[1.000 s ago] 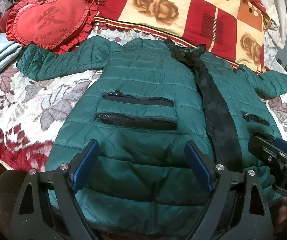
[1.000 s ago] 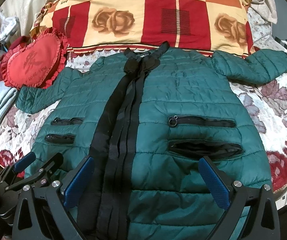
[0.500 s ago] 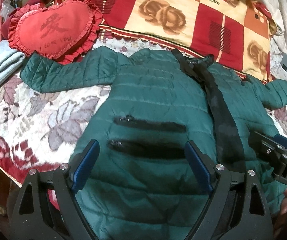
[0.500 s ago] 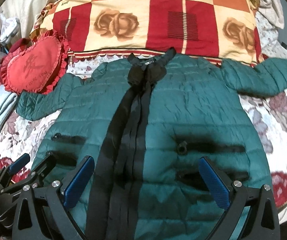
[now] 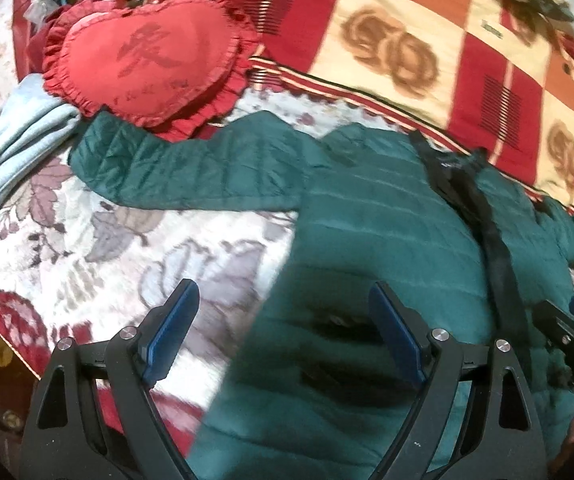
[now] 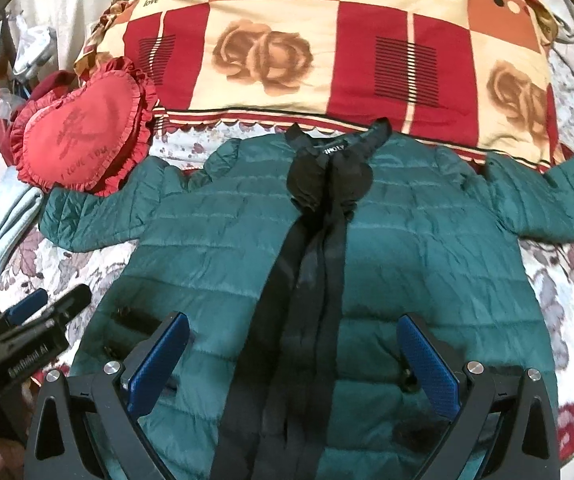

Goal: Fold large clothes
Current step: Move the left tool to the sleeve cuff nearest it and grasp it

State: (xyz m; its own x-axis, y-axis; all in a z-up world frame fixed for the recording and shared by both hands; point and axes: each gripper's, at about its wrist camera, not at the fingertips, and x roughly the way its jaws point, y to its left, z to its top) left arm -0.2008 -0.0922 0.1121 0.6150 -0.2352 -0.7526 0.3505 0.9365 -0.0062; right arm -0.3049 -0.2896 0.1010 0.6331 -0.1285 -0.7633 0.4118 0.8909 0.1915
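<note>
A dark green quilted jacket (image 6: pixel 427 264) with a black front placket and collar lies flat, front up, on a floral bedspread (image 6: pixel 567 280), both sleeves spread out. It also shows in the left wrist view (image 5: pixel 367 240). My left gripper (image 5: pixel 283 320) is open and empty, over the jacket's left edge and the bedspread (image 5: pixel 107 248). My right gripper (image 6: pixel 293 348) is open and empty, above the jacket's lower front, astride the placket. Each gripper shows at the edge of the other's view: the left (image 6: pixel 47 304), the right (image 5: pixel 567 320).
A red heart-shaped cushion (image 6: pixel 83 140) touches the left sleeve's end. A red and cream checked quilt (image 6: pixel 327 52) lies behind the collar. Folded light blue cloth (image 5: pixel 15 148) lies at the left. Clutter sits at the far left corner.
Both grippers have moved forward up the jacket, towards the collar. The left gripper has also shifted left, now half over the bedspread. The jacket has not moved.
</note>
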